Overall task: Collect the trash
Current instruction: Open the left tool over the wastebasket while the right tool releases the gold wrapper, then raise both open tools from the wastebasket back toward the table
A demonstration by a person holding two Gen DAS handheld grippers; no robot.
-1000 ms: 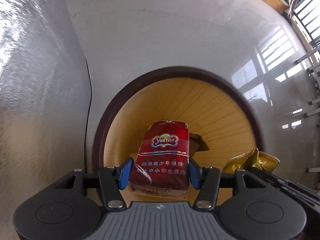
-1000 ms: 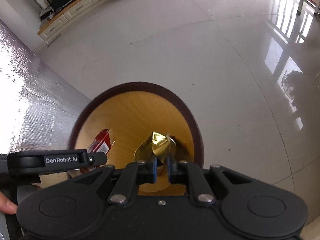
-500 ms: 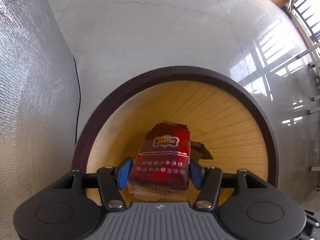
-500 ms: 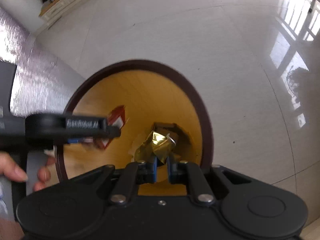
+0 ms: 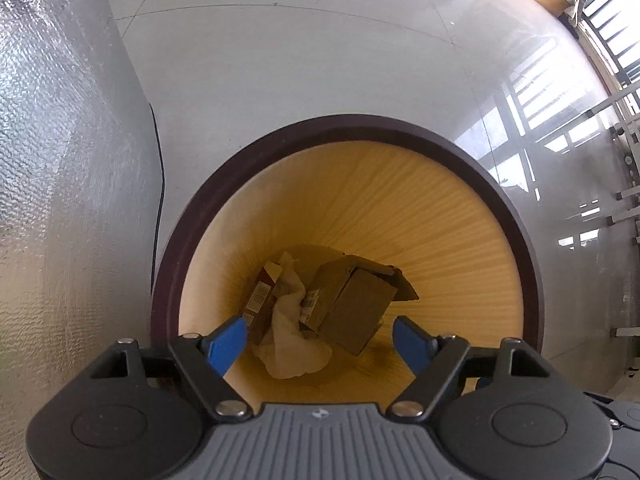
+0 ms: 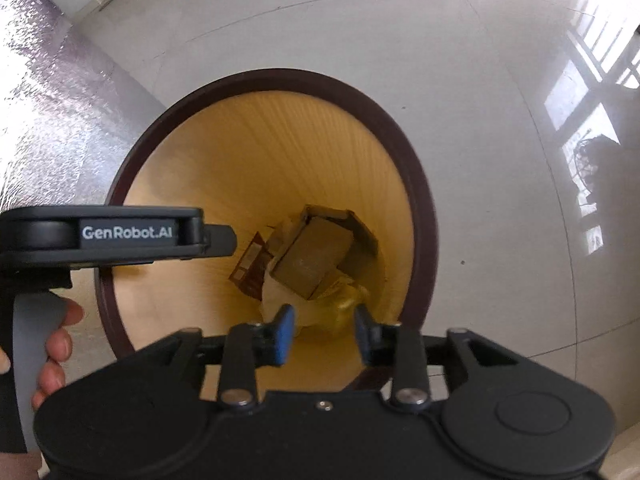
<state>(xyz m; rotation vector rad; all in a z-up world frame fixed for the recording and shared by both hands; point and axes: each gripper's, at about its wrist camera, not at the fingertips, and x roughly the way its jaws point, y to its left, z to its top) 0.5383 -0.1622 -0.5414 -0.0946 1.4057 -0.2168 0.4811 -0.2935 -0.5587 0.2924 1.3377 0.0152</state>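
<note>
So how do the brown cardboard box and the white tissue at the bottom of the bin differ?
The brown cardboard box is rigid and flat-sided, with an open flap; the white tissue is soft and crumpled. The box is dull brown and carries a barcode label; the tissue is plain white. The box leans tilted and partly overlaps the tissue. Both lie at the bottom of the bin, below the open left gripper.

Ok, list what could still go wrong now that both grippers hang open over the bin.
1. The left gripper and right gripper hover close together above the bin; pulling back carelessly could knock them together.
2. The gold wrapper lies just below the right gripper's fingertips, so a dip might snag it.
3. Either gripper could clip the dark rim.
</note>
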